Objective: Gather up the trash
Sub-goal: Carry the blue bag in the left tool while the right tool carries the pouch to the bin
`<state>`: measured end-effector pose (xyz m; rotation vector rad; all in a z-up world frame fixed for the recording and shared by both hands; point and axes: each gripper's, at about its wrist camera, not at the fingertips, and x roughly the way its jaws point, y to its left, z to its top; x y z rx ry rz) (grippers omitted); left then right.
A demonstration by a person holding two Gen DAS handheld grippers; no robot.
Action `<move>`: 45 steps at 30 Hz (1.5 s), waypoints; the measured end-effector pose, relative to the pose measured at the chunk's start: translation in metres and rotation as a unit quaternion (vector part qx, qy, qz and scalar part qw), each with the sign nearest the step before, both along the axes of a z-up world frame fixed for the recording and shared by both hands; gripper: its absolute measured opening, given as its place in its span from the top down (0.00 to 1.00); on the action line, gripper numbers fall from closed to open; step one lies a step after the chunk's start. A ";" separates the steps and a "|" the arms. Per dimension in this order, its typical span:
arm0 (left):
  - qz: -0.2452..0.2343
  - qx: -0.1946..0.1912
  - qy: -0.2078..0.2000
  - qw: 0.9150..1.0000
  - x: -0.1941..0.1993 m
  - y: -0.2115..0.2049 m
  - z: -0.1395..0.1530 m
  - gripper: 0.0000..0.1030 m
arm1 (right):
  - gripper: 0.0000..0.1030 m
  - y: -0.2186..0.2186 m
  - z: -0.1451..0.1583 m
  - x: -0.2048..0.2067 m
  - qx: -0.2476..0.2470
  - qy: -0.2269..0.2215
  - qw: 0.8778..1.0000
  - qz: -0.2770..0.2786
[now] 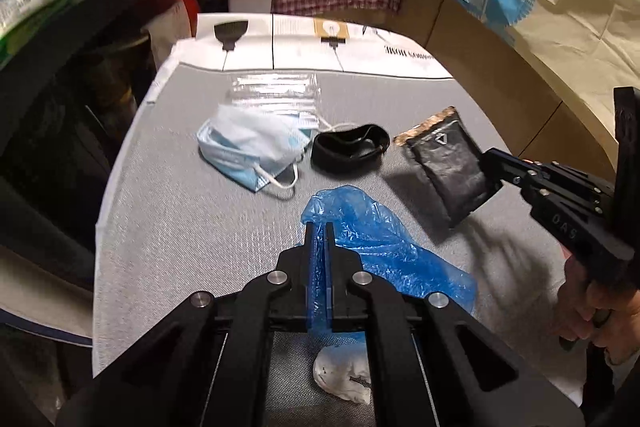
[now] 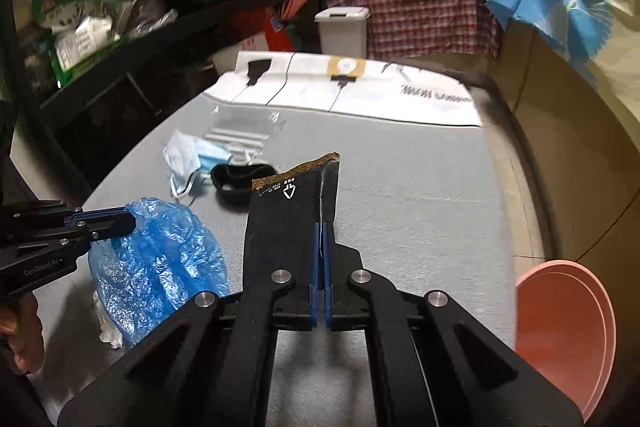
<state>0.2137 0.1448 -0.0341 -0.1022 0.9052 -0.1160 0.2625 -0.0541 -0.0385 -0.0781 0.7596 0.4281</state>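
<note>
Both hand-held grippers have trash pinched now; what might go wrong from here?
1. The left hand-held gripper pinches only a fold of the blue bag; thin film might slip or tear.
2. The right hand-held gripper holds the black pouch by one edge, so it could swing or drop.
3. The tissue beside the bag may be missed.

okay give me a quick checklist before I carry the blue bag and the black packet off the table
1. Left hand-held gripper shut on blue plastic bag: ok.
2. Right hand-held gripper shut on black packet: ok.
3. Packet lifted off the grey table: ok.
4. Bag fully off the table: cannot tell.
5. Face mask, black band and white wad collected: not ok.
6. Pink bin empty: cannot tell.
</note>
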 end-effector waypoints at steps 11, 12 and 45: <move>0.007 0.026 -0.051 0.998 -0.016 -0.009 0.027 0.97 | 0.98 -0.022 0.027 -0.024 0.007 -0.028 1.000 -0.012; 0.009 0.026 -0.054 0.998 -0.017 -0.009 0.029 0.97 | 0.98 -0.025 0.029 -0.027 0.008 -0.030 0.999 -0.013; 0.002 0.005 -0.131 0.991 -0.067 -0.036 0.085 0.97 | 0.98 -0.112 0.119 -0.117 0.026 -0.095 0.994 -0.050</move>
